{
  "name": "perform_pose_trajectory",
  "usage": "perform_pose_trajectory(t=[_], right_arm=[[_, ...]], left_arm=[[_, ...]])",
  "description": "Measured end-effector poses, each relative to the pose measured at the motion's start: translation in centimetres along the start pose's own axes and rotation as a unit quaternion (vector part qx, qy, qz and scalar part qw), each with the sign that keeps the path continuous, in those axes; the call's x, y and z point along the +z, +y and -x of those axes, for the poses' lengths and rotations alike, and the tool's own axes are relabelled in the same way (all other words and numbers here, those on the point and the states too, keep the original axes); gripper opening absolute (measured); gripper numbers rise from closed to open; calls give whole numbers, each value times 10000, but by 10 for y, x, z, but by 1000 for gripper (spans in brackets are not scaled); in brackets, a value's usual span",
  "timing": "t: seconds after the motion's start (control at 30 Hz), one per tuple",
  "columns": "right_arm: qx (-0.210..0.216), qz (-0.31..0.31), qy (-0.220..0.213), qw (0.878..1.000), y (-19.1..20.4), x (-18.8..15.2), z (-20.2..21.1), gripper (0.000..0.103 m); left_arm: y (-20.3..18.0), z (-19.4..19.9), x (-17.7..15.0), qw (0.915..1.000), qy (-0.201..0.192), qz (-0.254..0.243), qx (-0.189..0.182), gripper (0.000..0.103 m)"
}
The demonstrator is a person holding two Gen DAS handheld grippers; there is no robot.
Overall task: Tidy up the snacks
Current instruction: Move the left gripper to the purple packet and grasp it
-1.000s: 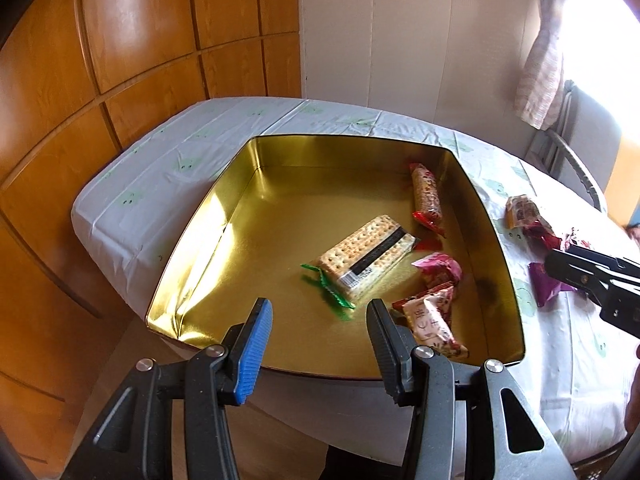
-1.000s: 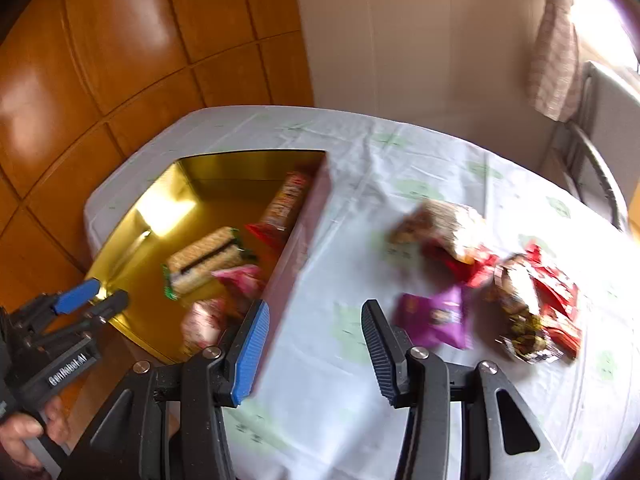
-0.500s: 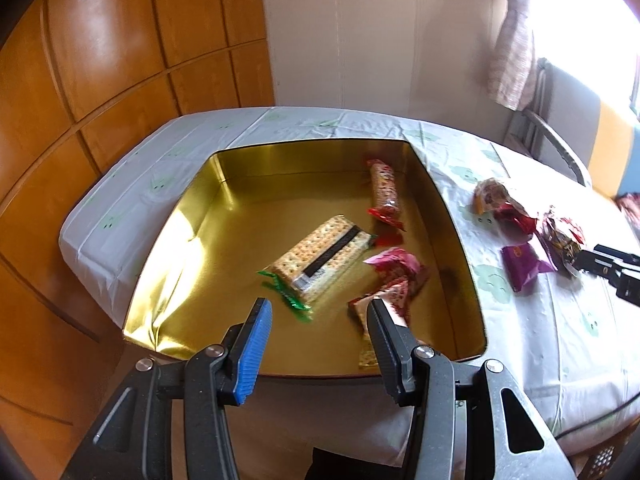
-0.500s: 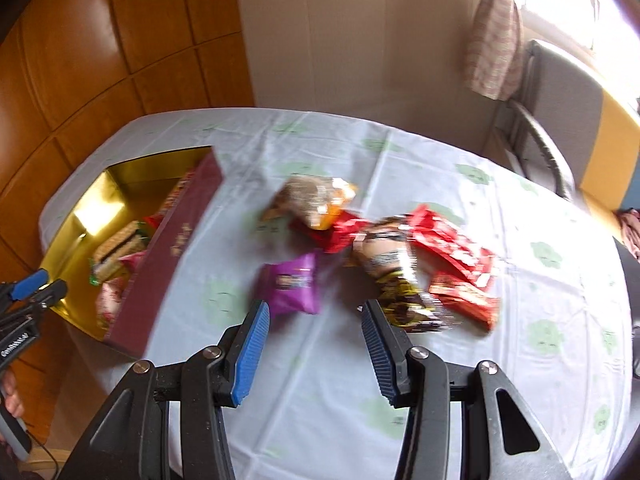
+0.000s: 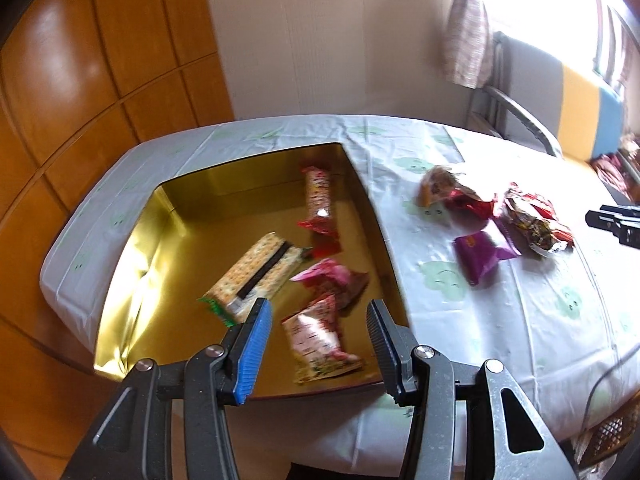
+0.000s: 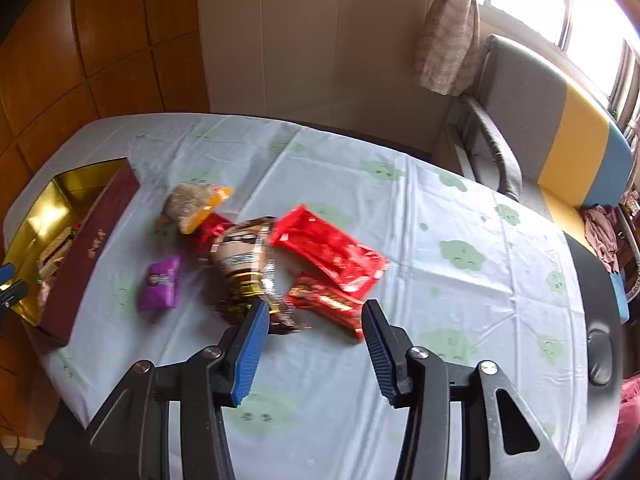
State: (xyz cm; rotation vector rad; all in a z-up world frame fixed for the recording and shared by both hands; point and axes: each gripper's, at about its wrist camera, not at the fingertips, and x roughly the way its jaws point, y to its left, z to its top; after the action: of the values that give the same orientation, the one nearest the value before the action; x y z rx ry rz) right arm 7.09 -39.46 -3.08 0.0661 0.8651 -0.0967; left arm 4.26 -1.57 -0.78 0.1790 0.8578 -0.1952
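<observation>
A gold-lined box [image 5: 160, 236] with a maroon outer wall [image 6: 92, 248] stands at the table's left end. It holds a cracker pack [image 5: 256, 276], a long red-white bar [image 5: 318, 196] and some pink and red packets [image 5: 332, 280]. My left gripper [image 5: 316, 320] is open and empty over the box's near edge. Loose snacks lie on the tablecloth: a purple packet [image 6: 160, 284], a brown-gold bag [image 6: 244, 264], an orange-brown bag [image 6: 196, 204] and red packets [image 6: 328, 252]. My right gripper [image 6: 312, 324] is open and empty just before the small red packet [image 6: 324, 304].
The table carries a pale cloth with green prints [image 6: 460, 256]. A grey, yellow and blue sofa [image 6: 552, 128] stands at the back right under a window. Wooden panelling [image 5: 80, 80] runs along the left. A dark object [image 6: 600, 356] lies at the table's right edge.
Both views have swung to the right. The right gripper has moved from the box's side toward the loose snack pile. The left gripper stays over the box's near edge. Both stay open.
</observation>
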Motion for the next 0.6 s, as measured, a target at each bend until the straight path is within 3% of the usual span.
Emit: perform_pose_trajectory(t=[0.2, 0.3, 0.37, 0.6], right_arm=[[-73, -432, 159, 9989, -50, -8, -21, 49], [114, -879, 215, 9958, -69, -18, -31, 49], [57, -1054, 380, 9937, -75, -20, -37, 49], [472, -1132, 240, 9922, -72, -15, -29, 49]], left_arm=[[-28, -6, 11, 9985, 120, -341, -405, 49], [-48, -11, 19, 9960, 235, -543, -675, 47], [-59, -14, 24, 9938, 344, -578, -882, 47], [-106, -48, 45, 9850, 801, -728, -1340, 47]])
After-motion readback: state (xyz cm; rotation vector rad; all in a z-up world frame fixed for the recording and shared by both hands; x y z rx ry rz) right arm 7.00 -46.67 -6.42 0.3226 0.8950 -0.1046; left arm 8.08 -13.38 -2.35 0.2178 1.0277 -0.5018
